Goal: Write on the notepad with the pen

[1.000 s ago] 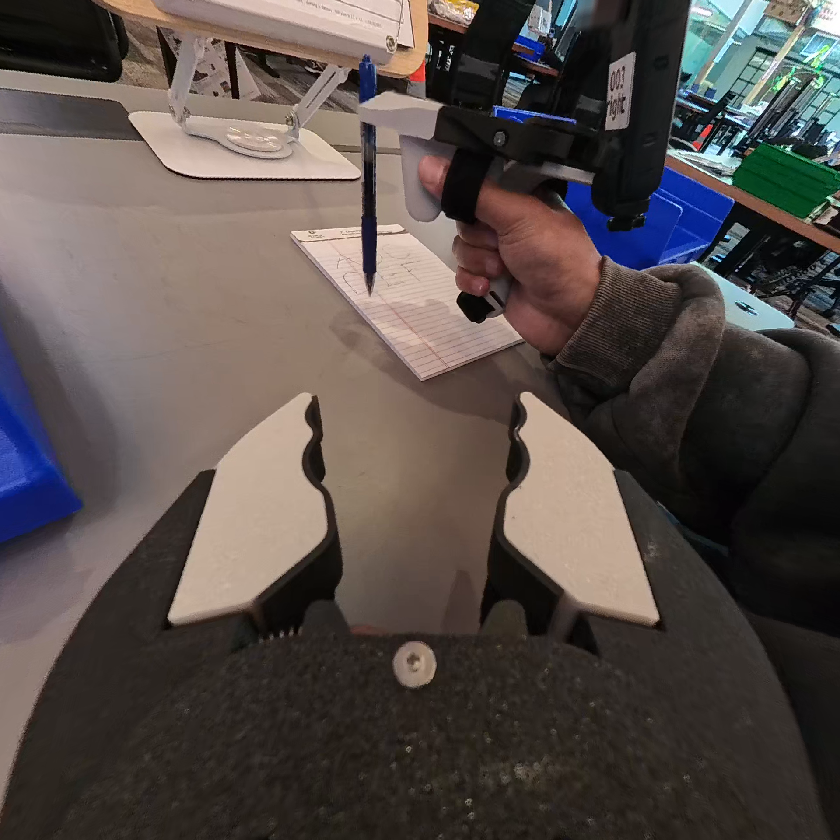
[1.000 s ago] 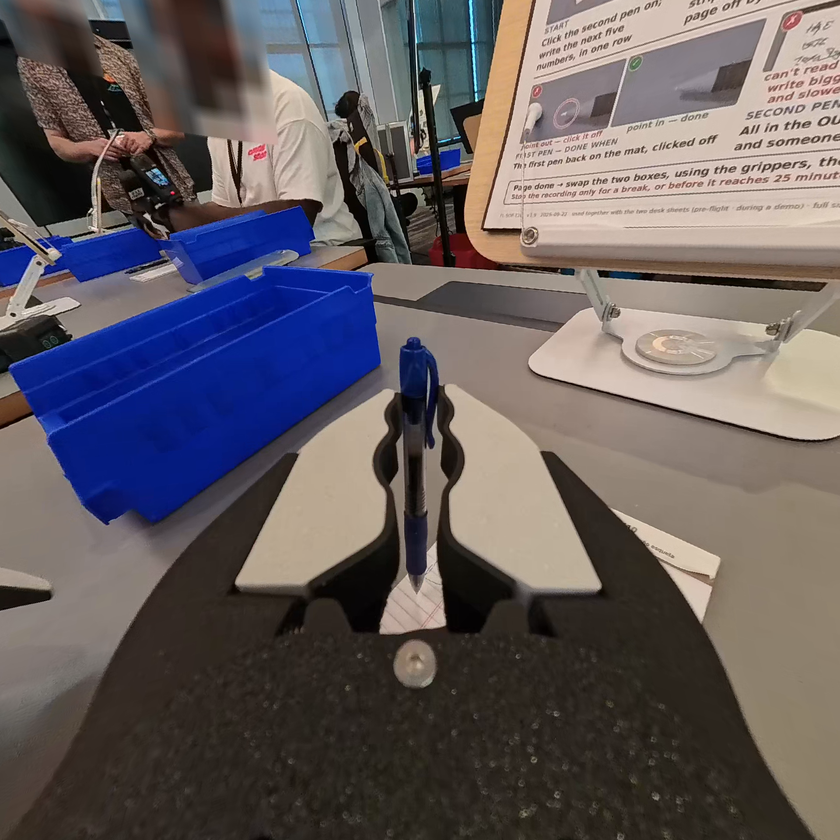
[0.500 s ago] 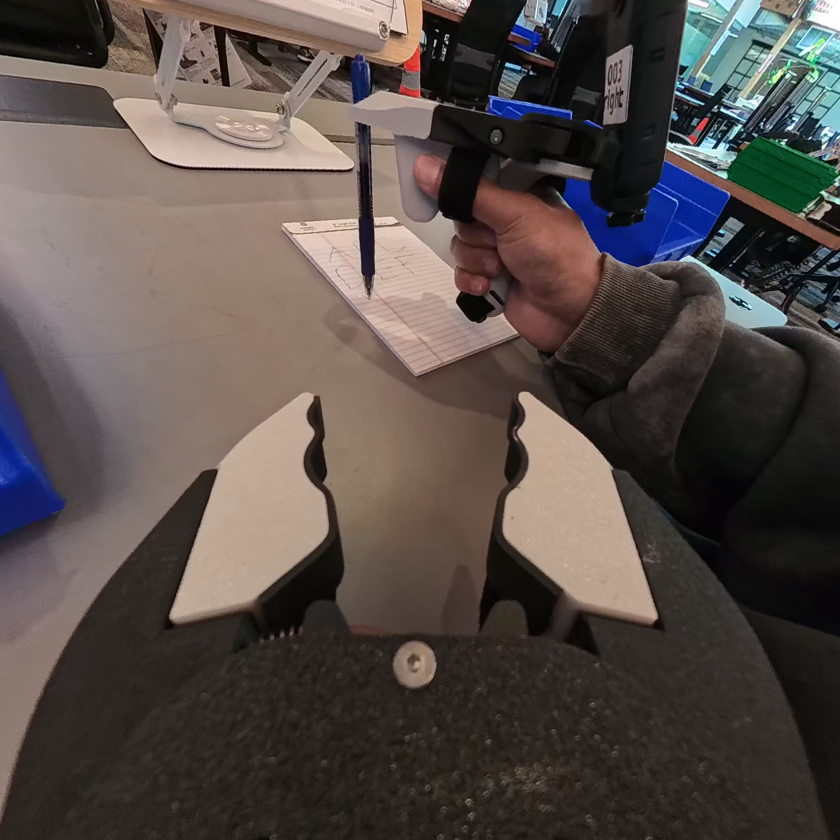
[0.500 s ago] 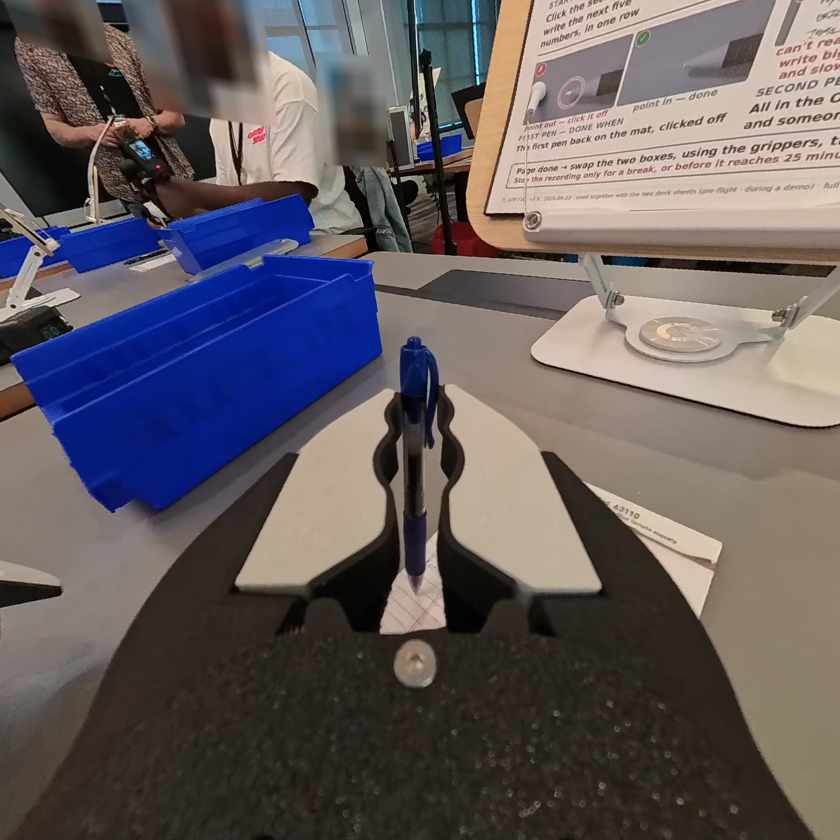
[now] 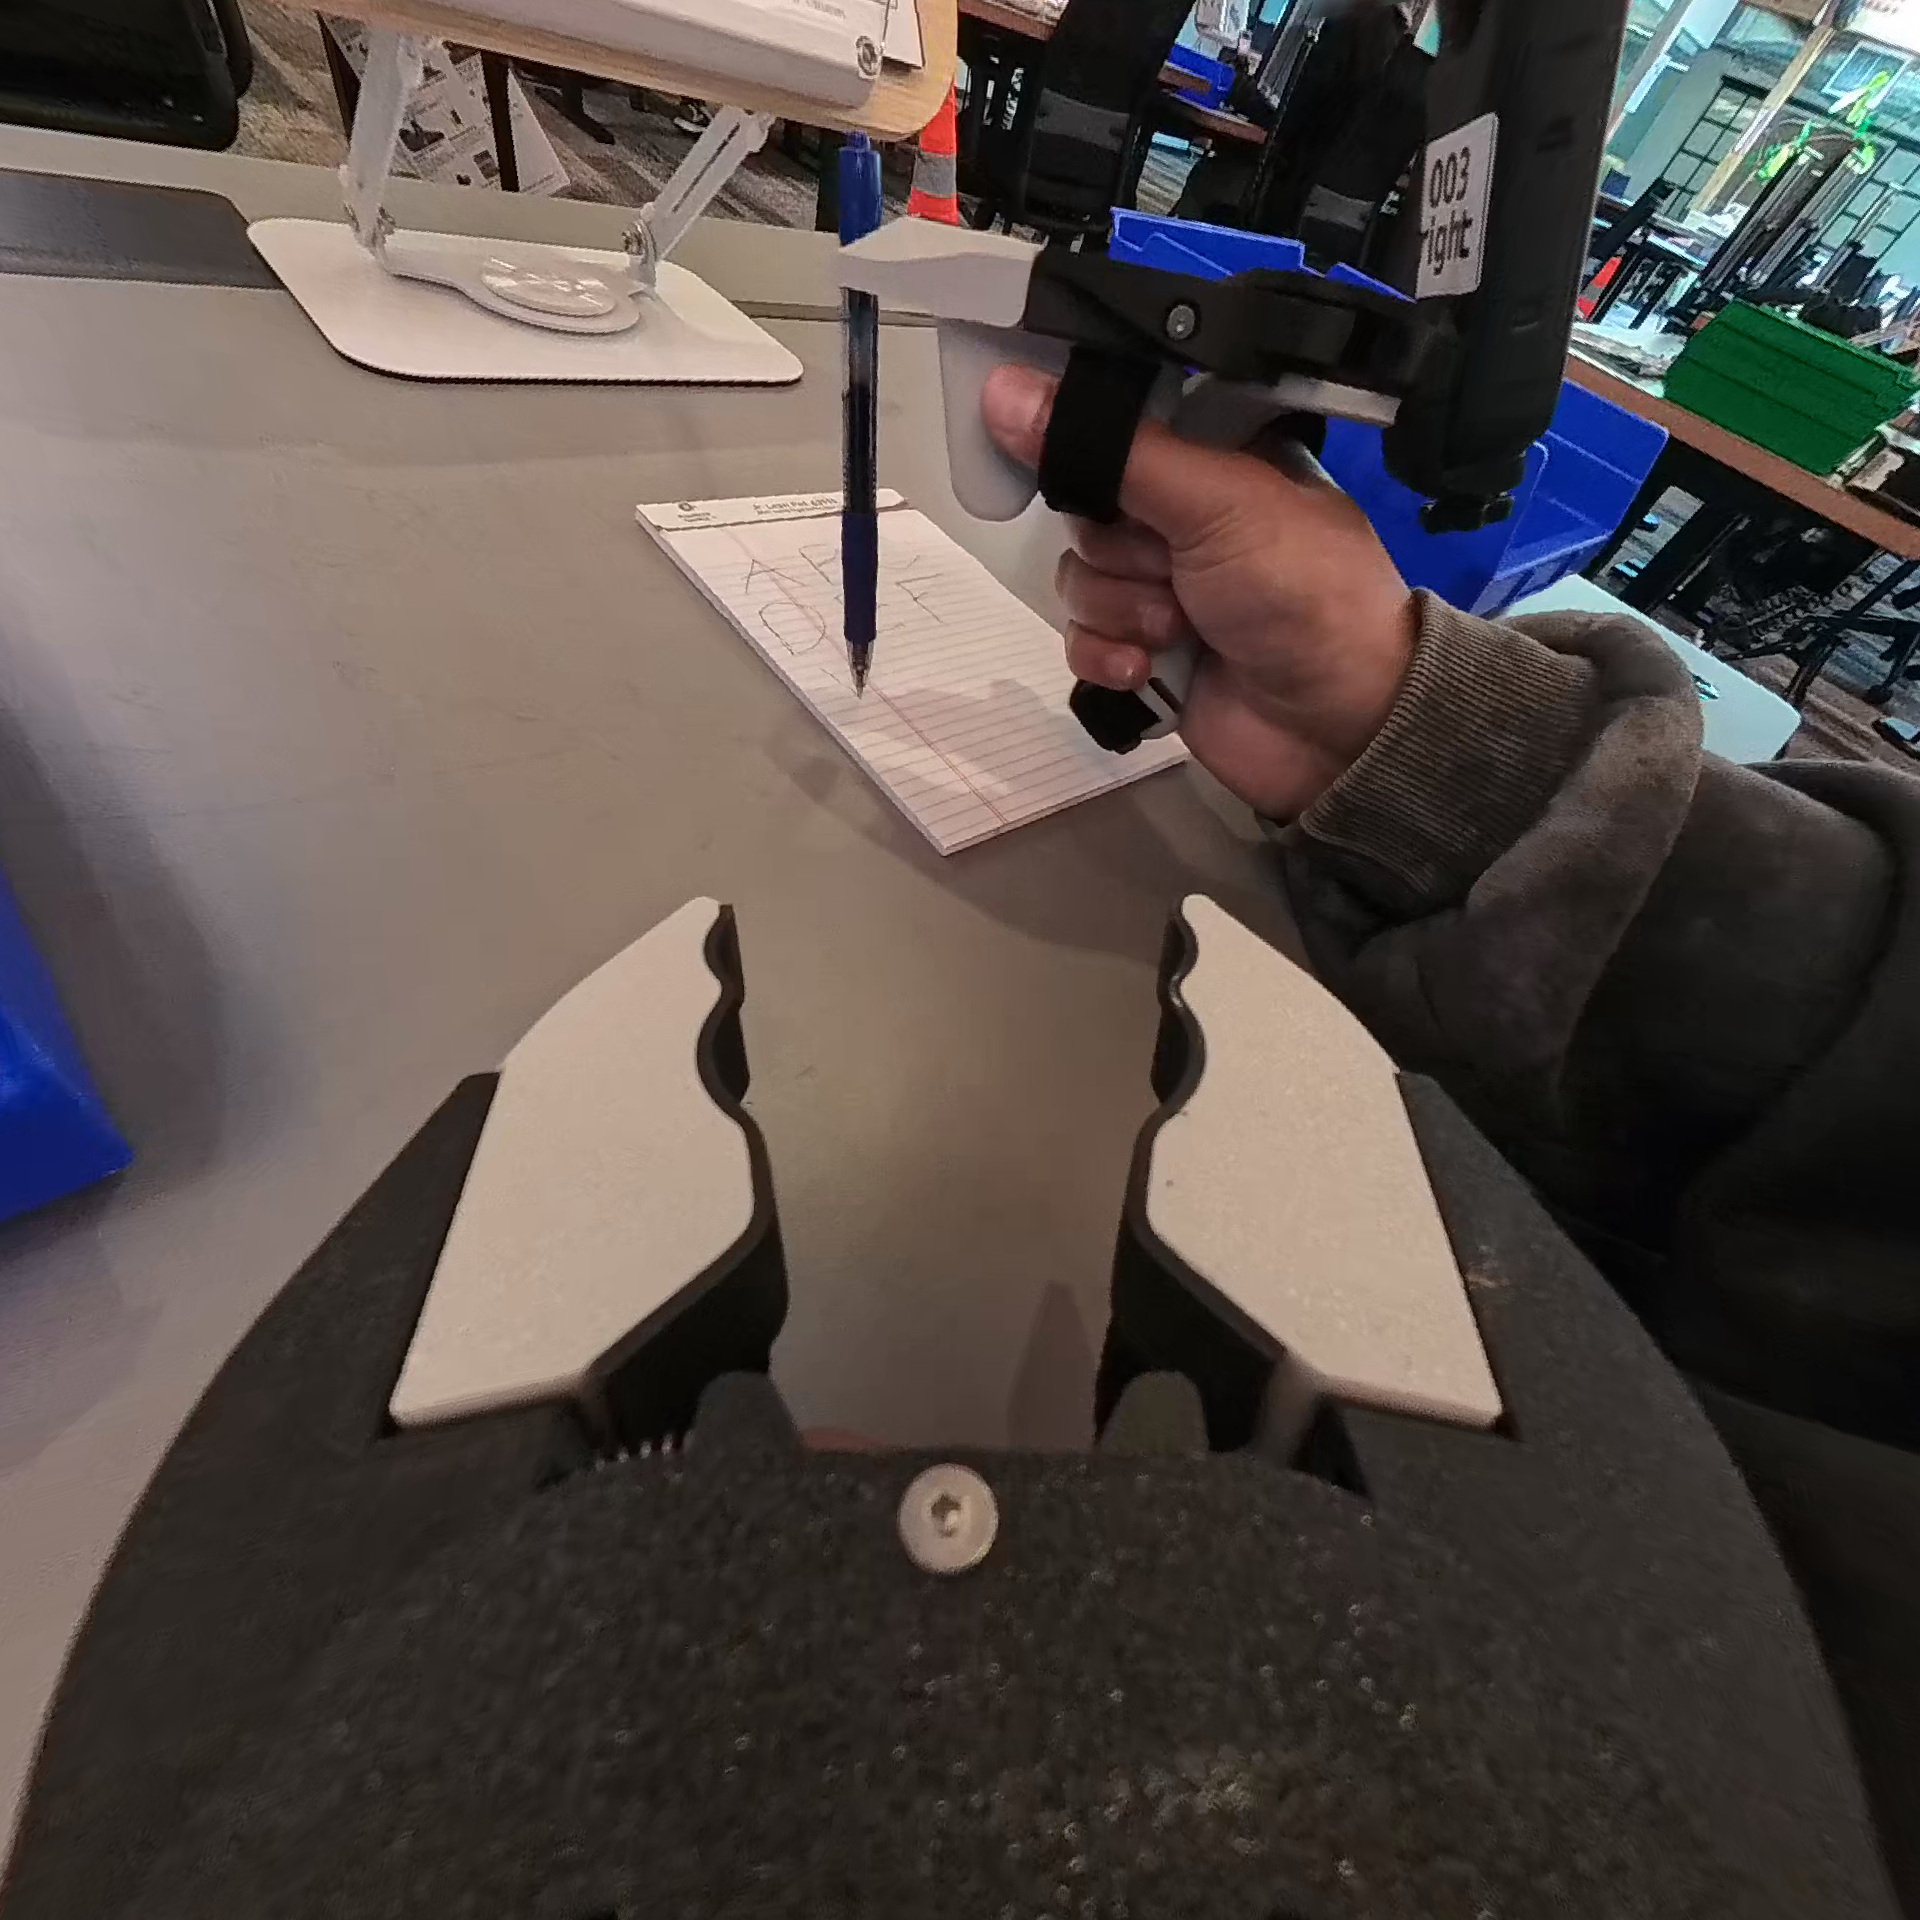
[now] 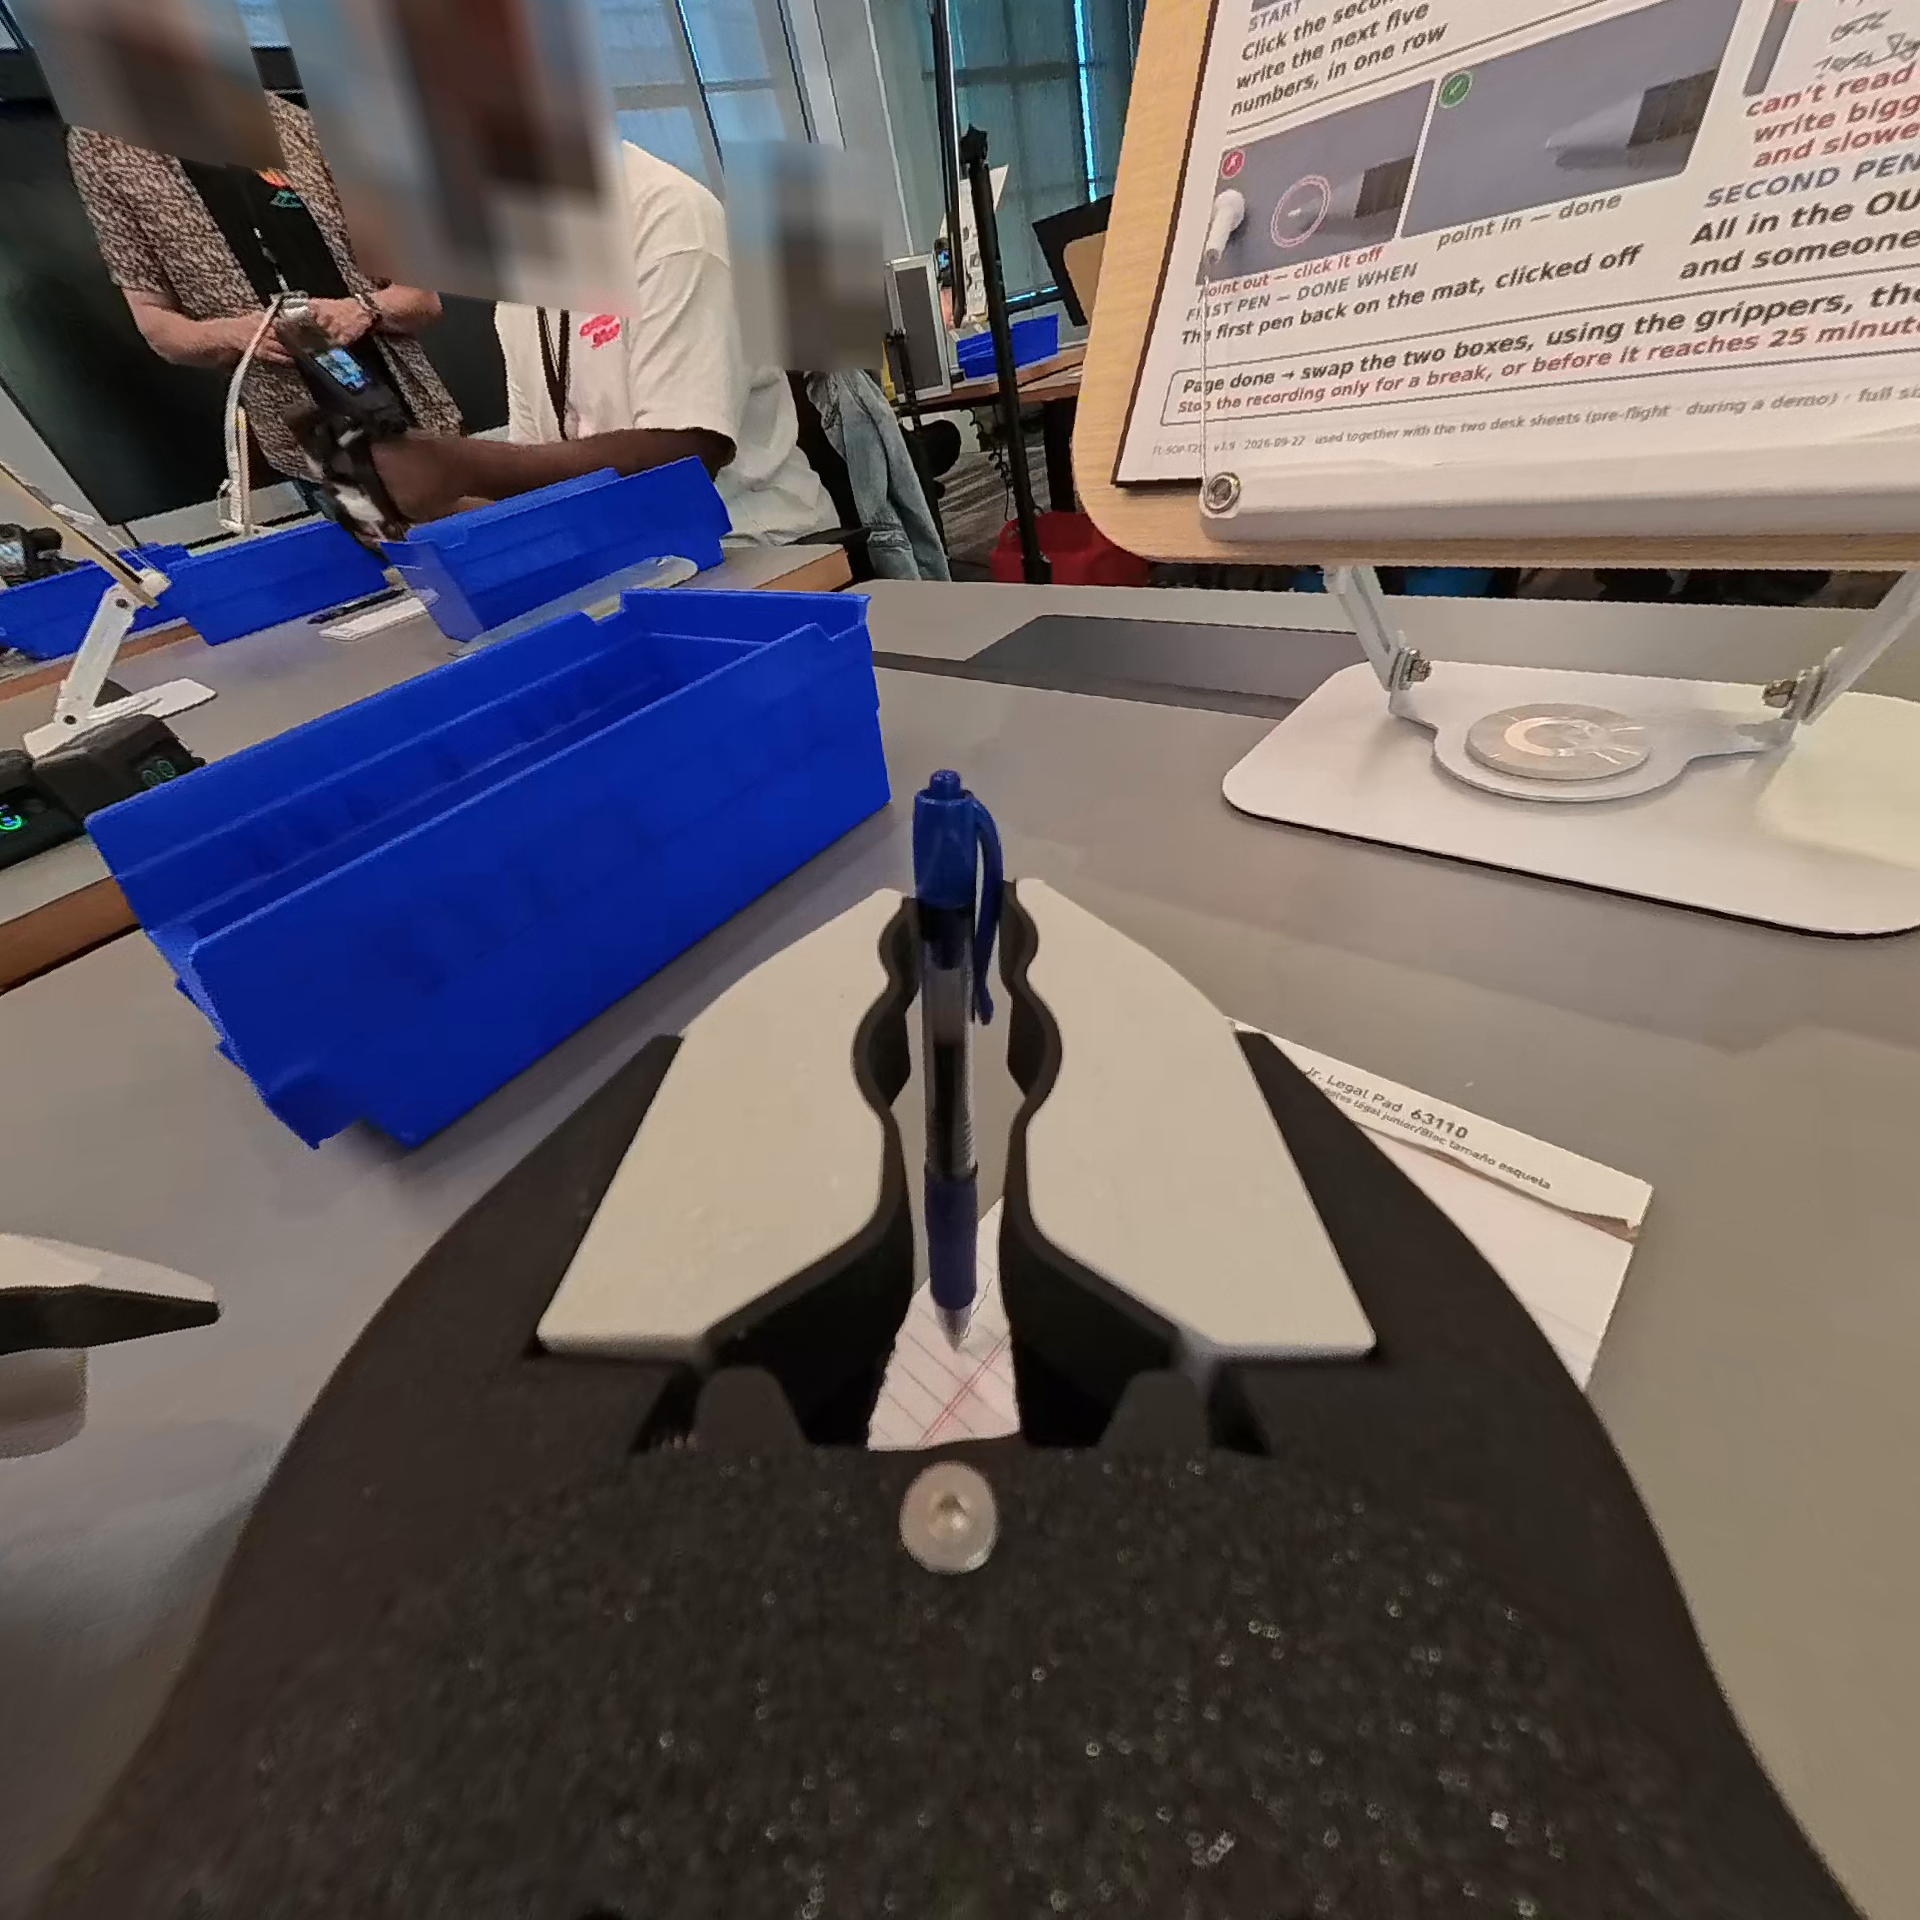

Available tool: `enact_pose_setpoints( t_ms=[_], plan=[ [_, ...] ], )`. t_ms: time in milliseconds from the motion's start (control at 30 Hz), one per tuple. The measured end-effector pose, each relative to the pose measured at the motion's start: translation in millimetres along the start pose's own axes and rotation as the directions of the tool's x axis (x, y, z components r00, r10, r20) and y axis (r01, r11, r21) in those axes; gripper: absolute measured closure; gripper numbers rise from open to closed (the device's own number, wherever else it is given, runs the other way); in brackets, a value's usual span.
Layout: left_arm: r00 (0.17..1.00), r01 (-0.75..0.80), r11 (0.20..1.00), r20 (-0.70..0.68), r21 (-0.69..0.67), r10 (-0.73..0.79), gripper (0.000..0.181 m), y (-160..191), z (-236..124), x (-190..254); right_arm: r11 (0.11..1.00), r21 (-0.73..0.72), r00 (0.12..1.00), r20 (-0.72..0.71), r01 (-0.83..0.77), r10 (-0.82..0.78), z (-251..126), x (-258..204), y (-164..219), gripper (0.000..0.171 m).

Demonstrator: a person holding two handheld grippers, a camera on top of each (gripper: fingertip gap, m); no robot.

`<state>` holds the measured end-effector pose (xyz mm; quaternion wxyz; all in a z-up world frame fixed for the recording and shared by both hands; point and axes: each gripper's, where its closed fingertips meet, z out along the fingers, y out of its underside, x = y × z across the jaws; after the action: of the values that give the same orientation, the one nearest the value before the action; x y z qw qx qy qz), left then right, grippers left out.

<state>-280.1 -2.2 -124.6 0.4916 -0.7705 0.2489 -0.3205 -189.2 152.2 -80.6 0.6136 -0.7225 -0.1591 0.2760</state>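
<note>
A white lined notepad lies on the grey table with handwriting on its top lines. My right gripper is shut on a blue pen and holds it upright. In the left wrist view the pen stands over the notepad, its tip touching or just above the page below the written lines. The notepad also shows in the right wrist view, mostly hidden under that gripper. My left gripper is open and empty above bare table, nearer than the notepad.
A blue bin stands left of the notepad. A white stand holding an instruction board sits behind it. More blue bins and green bins are at the right. People stand at a far table. One gripper's finger ends stand about 20 cm off the other's.
The pen tip has moved down the page toward me, from the written lines to the blank lines below them. The left gripper stays open in about the same place.
</note>
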Motion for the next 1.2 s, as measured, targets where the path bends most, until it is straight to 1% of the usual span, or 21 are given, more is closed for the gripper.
enact_pose_setpoints(
  t_ms=[467,567,733,833,900,967,1200],
  plan=[
    [1.000,-0.025,1.000,0.006,-0.009,0.025,0.106,1.4,1.0,3.0,1.000,-0.003,1.000,0.010,-0.016,0.016,-8.2,-5.3,2.9,0.157],
    [1.000,-0.025,1.000,0.007,-0.010,0.025,0.106,1.8,1.0,2.9,0.999,0.043,1.000,0.016,-0.024,0.023,-10.7,-4.3,-9.5,0.157],
    [0.999,-0.030,0.999,0.017,-0.010,0.030,0.105,1.7,0.7,1.5,0.990,0.143,0.999,0.032,0.018,-0.023,-25.6,-7.0,-38.9,0.157],
    [0.999,-0.034,0.999,0.023,-0.009,0.034,0.105,1.4,0.7,0.8,0.982,0.184,0.999,0.017,0.037,-0.041,-36.0,-4.0,-48.5,0.157],
    [0.999,-0.038,0.999,0.024,-0.012,0.038,0.105,2.0,0.8,1.2,0.978,0.204,0.998,0.036,0.037,-0.045,-39.3,-4.0,-50.5,0.157],
    [0.999,-0.043,0.999,0.026,-0.011,0.043,0.105,1.7,0.6,1.6,0.978,0.203,0.999,0.030,0.035,-0.042,-39.0,-0.1,-47.6,0.157],
    [0.998,-0.050,0.999,0.032,-0.016,0.050,0.105,2.3,1.7,1.4,0.991,0.114,0.998,0.019,0.064,-0.067,-23.8,5.2,-22.9,0.157]
  ],
)
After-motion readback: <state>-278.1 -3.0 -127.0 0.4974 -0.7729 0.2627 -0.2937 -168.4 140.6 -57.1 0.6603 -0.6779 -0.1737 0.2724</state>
